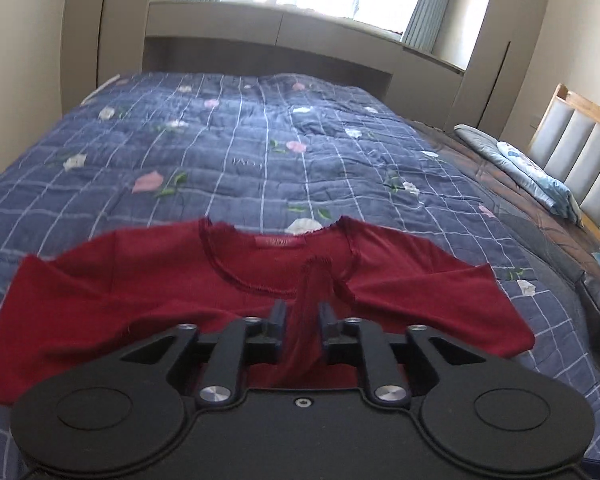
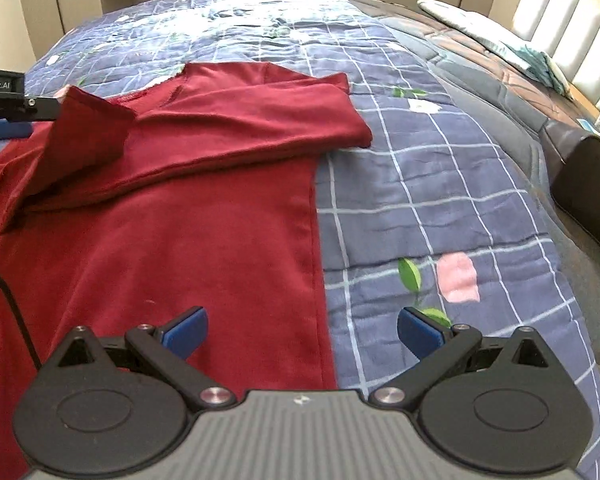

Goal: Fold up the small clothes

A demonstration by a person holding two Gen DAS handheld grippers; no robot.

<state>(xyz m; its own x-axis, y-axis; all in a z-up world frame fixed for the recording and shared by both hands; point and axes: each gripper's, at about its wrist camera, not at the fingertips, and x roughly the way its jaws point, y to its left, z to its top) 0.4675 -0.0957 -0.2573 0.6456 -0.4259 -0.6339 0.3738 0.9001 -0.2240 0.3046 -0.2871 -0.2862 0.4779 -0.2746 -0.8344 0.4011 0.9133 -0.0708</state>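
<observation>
A dark red long-sleeved top (image 1: 140, 280) lies flat on the blue checked quilt (image 1: 260, 152), neck away from me. In the left wrist view my left gripper (image 1: 302, 314) hovers over the chest. Its jaws stand a little apart, with a strip of the top's sleeve (image 1: 312, 280) running between them. The right wrist view shows that sleeve (image 2: 88, 140) lifted at one of the left fingers (image 2: 40, 107). The other sleeve (image 2: 260, 120) lies folded across the chest. My right gripper (image 2: 303, 332) is wide open just above the top's side edge (image 2: 314, 240), holding nothing.
The quilt (image 2: 440, 184) covers most of the bed. A pale blue pillow (image 1: 520, 168) lies along the padded headboard (image 1: 580, 152) at the right. A dark box-like thing (image 2: 580, 176) sits at the bed's right edge. A black cable (image 2: 12, 300) crosses the top.
</observation>
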